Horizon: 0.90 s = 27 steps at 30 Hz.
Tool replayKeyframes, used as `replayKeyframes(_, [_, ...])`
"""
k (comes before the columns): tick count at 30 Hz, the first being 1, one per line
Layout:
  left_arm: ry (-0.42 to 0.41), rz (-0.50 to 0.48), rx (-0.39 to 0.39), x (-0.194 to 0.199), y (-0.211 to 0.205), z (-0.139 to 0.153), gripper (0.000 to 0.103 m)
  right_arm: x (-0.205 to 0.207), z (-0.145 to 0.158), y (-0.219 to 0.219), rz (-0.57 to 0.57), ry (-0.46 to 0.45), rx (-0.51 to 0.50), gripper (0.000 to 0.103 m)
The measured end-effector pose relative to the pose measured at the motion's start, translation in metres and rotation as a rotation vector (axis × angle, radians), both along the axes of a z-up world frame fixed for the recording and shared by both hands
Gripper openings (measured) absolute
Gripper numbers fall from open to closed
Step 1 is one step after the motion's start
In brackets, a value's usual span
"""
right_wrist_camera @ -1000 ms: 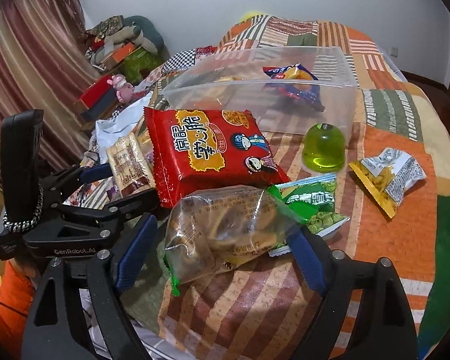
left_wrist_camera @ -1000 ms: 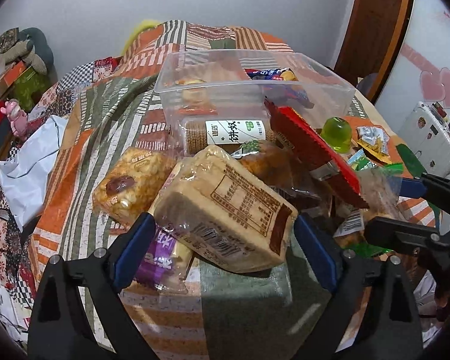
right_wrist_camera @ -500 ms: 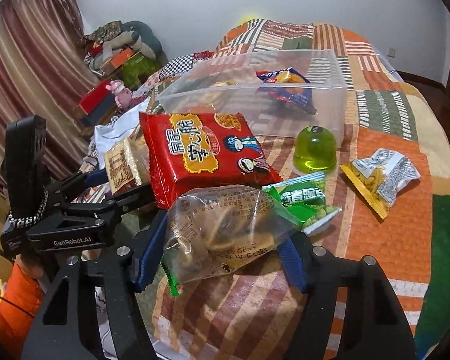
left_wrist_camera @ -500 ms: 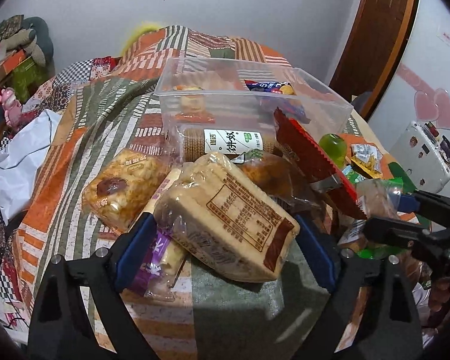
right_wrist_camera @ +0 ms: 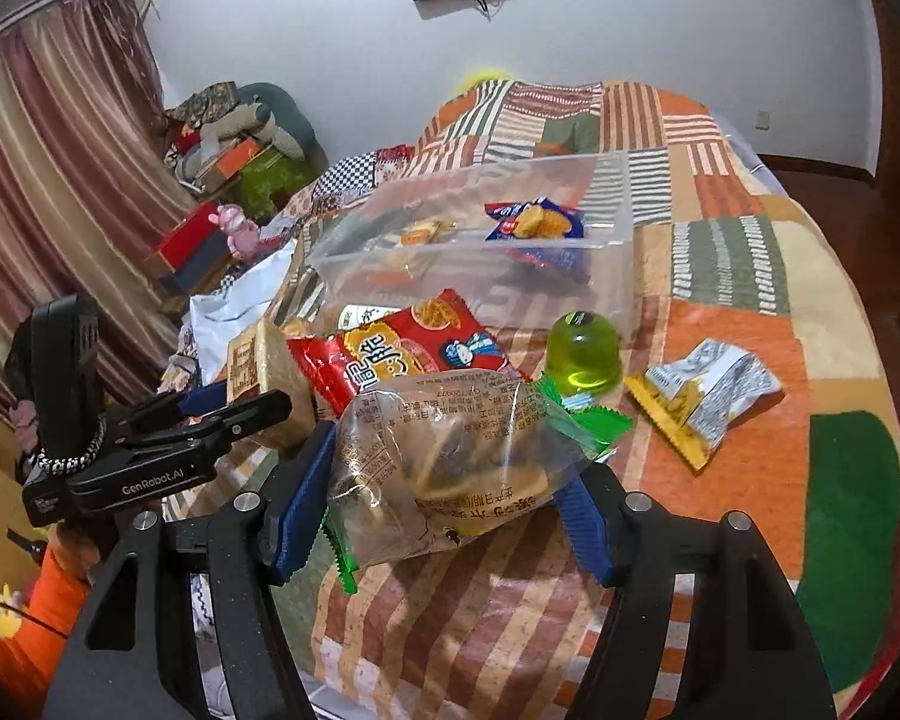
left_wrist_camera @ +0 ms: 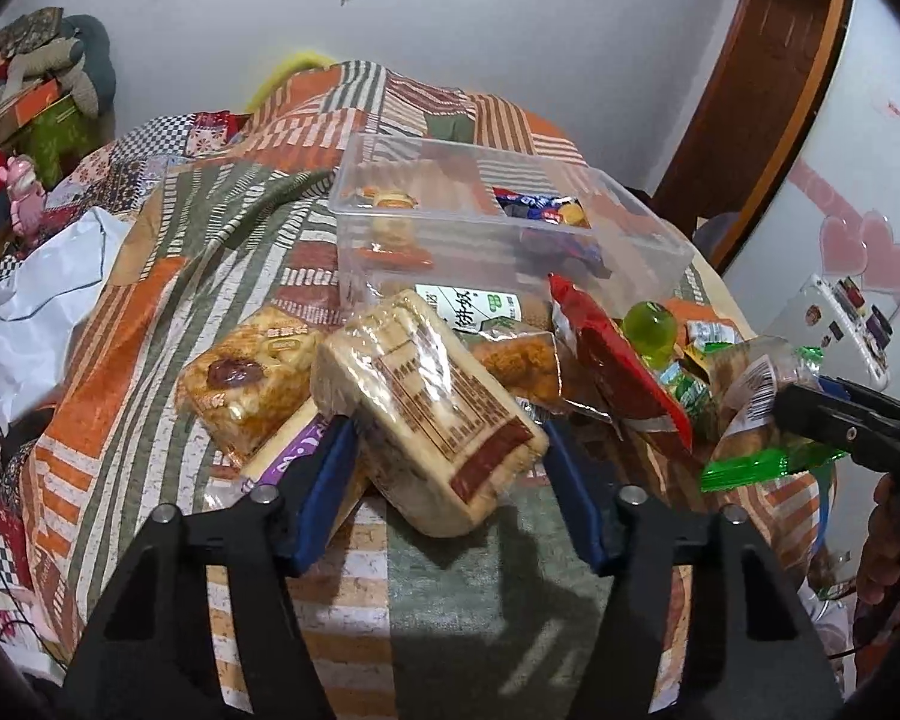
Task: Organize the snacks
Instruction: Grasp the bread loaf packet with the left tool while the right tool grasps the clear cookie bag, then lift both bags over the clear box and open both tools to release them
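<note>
While the left gripper point(left_wrist_camera: 444, 474) clamps the biscuit pack point(left_wrist_camera: 426, 414) and the right gripper point(right_wrist_camera: 444, 510) the clear pastry bag point(right_wrist_camera: 450, 468) at lower centre, both should rise level and clear the rim of the clear bin point(right_wrist_camera: 480, 252) at upper centre before releasing.

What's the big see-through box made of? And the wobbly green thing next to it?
The box looks like clear, stiff plastic: the quilt's stripes show through its glossy walls. The green thing seems to be a jelly cup, translucent and shiny, probably jelly in thin plastic, though that can't be confirmed.
</note>
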<state>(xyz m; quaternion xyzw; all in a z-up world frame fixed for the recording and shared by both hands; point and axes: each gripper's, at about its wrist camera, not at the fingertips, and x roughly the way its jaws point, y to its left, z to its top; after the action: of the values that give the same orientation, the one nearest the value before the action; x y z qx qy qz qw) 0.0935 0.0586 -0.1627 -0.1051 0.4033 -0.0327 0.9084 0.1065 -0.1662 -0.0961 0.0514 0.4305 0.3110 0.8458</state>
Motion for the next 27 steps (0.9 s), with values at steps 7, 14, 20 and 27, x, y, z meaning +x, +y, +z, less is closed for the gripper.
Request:
replayKeyframes(7, [-0.016,0.052,-0.023,-0.008,0.014,0.011,0.046,0.002,0.006,-0.005,-0.014,-0.015,0.025,0.065])
replayKeyframes(14, [0.051,0.131,-0.020,-0.001,0.029,-0.002,0.046,0.002,0.005,-0.010,-0.029,-0.022,0.025,0.064])
replayKeyframes(20, [0.056,0.152,-0.009,0.014,0.029,-0.012,0.046,0.004,0.009,-0.015,-0.045,-0.030,0.028,0.064])
replayKeyframes(27, [-0.005,0.158,0.072,0.019,0.023,-0.005,0.037,0.009,0.018,-0.020,-0.071,-0.055,0.040,0.064])
